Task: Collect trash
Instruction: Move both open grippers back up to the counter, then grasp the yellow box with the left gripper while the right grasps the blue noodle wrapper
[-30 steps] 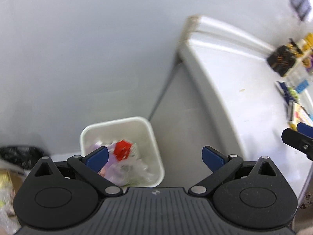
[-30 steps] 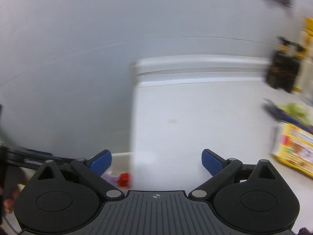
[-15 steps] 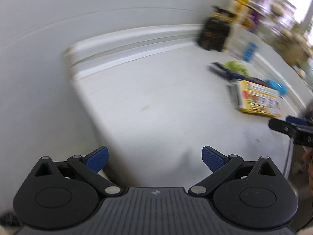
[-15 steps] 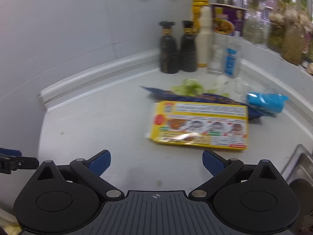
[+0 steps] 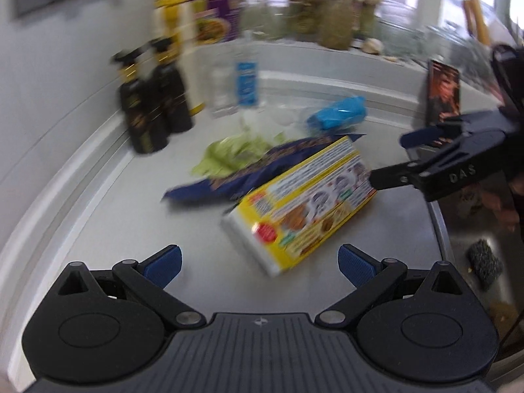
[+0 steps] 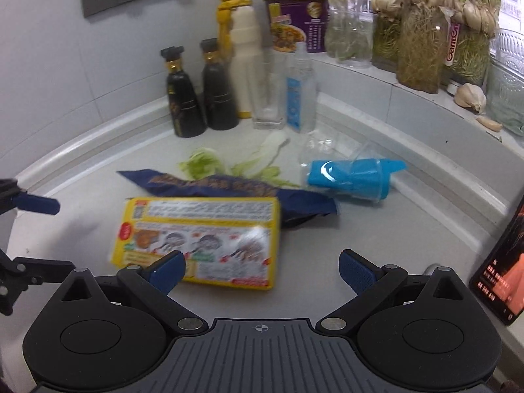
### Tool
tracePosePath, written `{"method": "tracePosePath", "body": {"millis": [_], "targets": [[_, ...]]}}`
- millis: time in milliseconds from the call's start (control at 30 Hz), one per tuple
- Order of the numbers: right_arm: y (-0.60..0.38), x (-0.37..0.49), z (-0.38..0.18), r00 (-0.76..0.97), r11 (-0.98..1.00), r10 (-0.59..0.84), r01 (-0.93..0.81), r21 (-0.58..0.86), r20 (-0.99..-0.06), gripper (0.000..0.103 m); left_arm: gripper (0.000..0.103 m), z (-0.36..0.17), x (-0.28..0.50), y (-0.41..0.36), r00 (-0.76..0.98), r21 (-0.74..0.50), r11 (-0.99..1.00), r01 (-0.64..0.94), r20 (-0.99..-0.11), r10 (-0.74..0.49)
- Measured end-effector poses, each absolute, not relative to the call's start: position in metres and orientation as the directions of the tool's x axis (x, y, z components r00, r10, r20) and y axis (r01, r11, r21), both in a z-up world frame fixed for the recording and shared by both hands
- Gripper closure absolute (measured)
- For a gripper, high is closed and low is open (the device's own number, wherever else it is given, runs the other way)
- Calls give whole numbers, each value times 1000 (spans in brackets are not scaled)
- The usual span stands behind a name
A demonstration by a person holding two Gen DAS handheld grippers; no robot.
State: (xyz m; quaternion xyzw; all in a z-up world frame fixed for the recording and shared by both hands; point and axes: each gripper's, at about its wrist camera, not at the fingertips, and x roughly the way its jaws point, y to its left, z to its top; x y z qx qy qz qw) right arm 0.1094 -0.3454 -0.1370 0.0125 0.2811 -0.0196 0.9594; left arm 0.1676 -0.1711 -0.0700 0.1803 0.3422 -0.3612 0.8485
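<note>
Both of my tools hung over the grey counter with nothing in them. The left hand-held gripper had its blue pads spread wide apart, and the yellow box lay flat just ahead of them, its near white end reaching in between the pads without touching either. My left view was smeared, so I could not read the print on it. The right hand-held gripper was spread just as wide and gripped nothing; in its view the same yellow box lay ahead and to the left, its near edge passing behind the left pad, and I could not tell whether the pad touched it.

Behind the box lay a dark blue wrapper, partly tucked under the box's far edge. Green vegetable scraps sat beyond the wrapper, and a crushed clear cup with a blue sleeve lay on its side to the right of them, near the counter's raised back rim. Two dark sauce bottles stood upright in the corner beside a cream and yellow bottle, a glass and a small clear bottle with a blue label. Jars of sprouting garlic lined the sill. A phone leaned at the far right.
</note>
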Motion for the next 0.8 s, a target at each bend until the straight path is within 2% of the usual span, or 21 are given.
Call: {"method": "tracePosePath", "body": {"millis": [200,400,467,533,600,633,800], "targets": [[-360,134,-127,835,999,42,-42,13,-549,2,1,-77,181,-219,441,129,529,839,-731,-521],[-360,168,-117,807,983,151,-182,4,-571,2,7,-89,180,-246,390,198,393,898,-772,-502],[-361,182,-117,795,980,177,-198,28,-581,2,12,-95,179,-253,400,241,361,901,-786,-472],[-363,195,-118,784,979,190,-198,52,-591,4,31,-99,178,-258,410,277,338,899,-802,-435],[-365,207,-120,770,976,210,-202,83,-602,5,36,-102,173,-258,423,304,322,897,-802,-421],[-366,212,-121,764,974,220,-202,100,-607,10,41,-102,171,-256,426,311,315,897,-799,-424],[-365,223,-130,739,968,249,-202,146,-626,33,55,-102,160,-241,459,343,329,880,-793,-400]]}}
